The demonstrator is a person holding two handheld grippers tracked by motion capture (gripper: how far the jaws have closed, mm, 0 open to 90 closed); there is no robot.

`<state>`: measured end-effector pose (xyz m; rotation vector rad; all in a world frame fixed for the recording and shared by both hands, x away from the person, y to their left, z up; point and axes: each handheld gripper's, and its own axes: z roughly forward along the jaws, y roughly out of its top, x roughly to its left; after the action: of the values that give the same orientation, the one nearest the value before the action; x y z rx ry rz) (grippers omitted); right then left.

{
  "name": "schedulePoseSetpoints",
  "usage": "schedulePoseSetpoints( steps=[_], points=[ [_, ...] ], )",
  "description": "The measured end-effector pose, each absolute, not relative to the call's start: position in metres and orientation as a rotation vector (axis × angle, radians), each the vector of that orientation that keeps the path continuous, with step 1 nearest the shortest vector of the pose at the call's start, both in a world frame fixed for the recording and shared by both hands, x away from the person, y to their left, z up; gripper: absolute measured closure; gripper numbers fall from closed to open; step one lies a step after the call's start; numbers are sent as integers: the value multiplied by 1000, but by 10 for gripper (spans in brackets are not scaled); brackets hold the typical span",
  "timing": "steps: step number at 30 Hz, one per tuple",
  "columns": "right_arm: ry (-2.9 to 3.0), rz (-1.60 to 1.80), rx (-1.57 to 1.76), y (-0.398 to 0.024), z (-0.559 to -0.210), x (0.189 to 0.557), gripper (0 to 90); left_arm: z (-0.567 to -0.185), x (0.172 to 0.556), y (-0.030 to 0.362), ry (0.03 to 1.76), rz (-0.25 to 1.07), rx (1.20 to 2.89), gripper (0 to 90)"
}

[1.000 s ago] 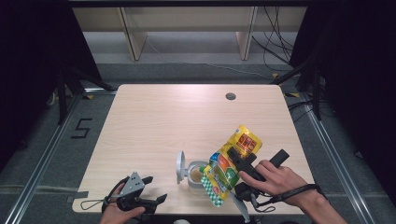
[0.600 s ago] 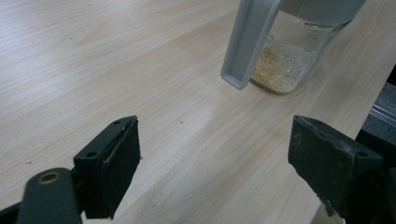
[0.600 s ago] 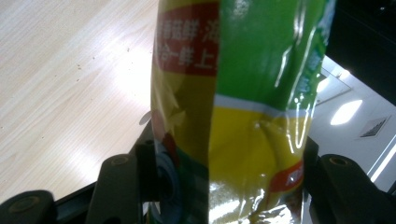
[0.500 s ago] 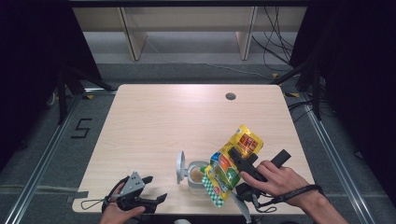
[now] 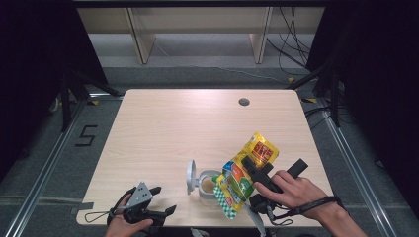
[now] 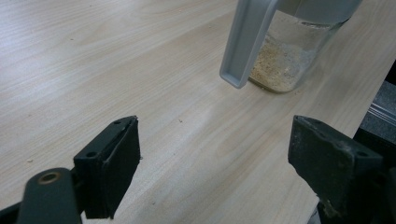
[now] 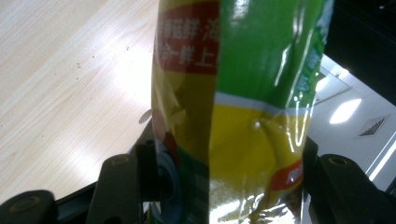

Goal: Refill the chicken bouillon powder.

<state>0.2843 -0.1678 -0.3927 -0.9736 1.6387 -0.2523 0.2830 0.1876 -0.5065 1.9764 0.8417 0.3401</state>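
- Yellow-green foil pouch (image 5: 245,174), lower right of the high view, clamped between the right gripper (image 5: 257,174) jaws, tilted over the glass jar (image 5: 208,186).
- Pouch print: white characters on red, unreadable.
- Left gripper (image 5: 165,211), lower left, jaws apart, empty.

The left gripper (image 6: 215,172) has its two black jaws wide apart, with nothing between them except the bare wooden table (image 6: 93,60). Beyond the jaws, near the table's edge, stands a clear jar (image 6: 292,60) with some beige powder at the bottom. A grey lid (image 6: 245,44) hangs down at the jar's side, tilted, with its lower end just above the table.
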Motion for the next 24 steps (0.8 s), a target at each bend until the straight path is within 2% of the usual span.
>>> schedulePoseSetpoints(
  steps=[2,24],
  points=[
    [1642,-249,-979,-167,-393,285,480,-505,284,190,828,338,2019,166],
    [1649,-246,-962,-170,-393,284,485,-506,283,188,839,327,1983,166]
  ],
)
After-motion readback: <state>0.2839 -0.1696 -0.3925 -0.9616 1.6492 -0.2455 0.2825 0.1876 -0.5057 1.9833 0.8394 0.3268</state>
